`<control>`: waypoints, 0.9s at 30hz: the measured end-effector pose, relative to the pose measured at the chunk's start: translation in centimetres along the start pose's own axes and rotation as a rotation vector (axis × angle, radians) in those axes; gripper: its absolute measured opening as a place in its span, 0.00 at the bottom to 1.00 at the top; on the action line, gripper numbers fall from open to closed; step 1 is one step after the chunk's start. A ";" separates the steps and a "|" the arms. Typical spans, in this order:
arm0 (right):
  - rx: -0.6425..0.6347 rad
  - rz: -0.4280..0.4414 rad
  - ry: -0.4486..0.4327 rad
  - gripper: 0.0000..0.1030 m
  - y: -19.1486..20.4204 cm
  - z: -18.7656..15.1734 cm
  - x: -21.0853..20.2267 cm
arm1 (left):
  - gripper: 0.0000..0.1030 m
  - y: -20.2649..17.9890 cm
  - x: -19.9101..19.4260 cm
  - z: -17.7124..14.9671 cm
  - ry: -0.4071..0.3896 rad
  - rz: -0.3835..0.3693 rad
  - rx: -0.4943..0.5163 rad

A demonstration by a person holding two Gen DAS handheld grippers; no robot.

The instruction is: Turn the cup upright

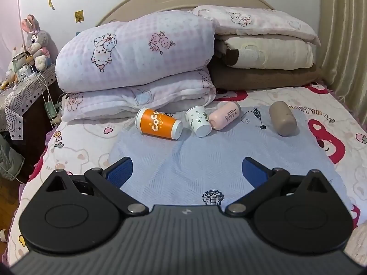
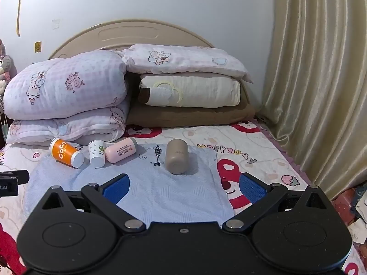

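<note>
Several cups lie on their sides on a light blue cloth (image 1: pixel 188 160) on the bed: an orange CoCo cup (image 1: pixel 158 123) (image 2: pixel 66 153), a small white cup with green leaves (image 1: pixel 198 121) (image 2: pixel 96 153), a pink cup (image 1: pixel 225 115) (image 2: pixel 120 149) and a tan cup (image 1: pixel 282 118) (image 2: pixel 176 156). My left gripper (image 1: pixel 187 171) is open and empty, well short of the cups. My right gripper (image 2: pixel 183 189) is open and empty, short of the tan cup. The left gripper's edge shows in the right wrist view (image 2: pixel 13 181).
Folded quilts (image 1: pixel 137 52) and stacked pillows (image 1: pixel 263 48) fill the head of the bed behind the cups. A bedside table (image 1: pixel 20 91) with a plush rabbit and cables stands at the left. Curtains (image 2: pixel 321 91) hang at the right.
</note>
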State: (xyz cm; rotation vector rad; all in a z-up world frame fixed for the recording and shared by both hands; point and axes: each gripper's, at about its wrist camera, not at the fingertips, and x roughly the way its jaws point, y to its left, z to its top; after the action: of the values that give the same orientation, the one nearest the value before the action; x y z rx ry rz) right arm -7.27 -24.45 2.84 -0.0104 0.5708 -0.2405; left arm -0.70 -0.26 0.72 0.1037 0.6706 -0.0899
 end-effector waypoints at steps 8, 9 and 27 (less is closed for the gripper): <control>-0.005 -0.008 0.006 1.00 0.6 0.1 0.2 | 1.00 0.3 0.2 -0.3 -0.017 -0.031 -0.037; -0.008 -0.005 0.009 1.00 0.6 0.1 0.2 | 1.00 0.4 0.1 -0.5 -0.021 -0.032 -0.039; -0.003 -0.009 0.007 1.00 0.7 0.0 0.2 | 1.00 0.8 0.3 -0.5 -0.019 -0.028 -0.051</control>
State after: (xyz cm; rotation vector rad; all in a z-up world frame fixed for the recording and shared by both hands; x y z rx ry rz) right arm -6.96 -23.79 2.63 -0.0146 0.5785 -0.2486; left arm -0.68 0.61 0.20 0.0441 0.6552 -0.1007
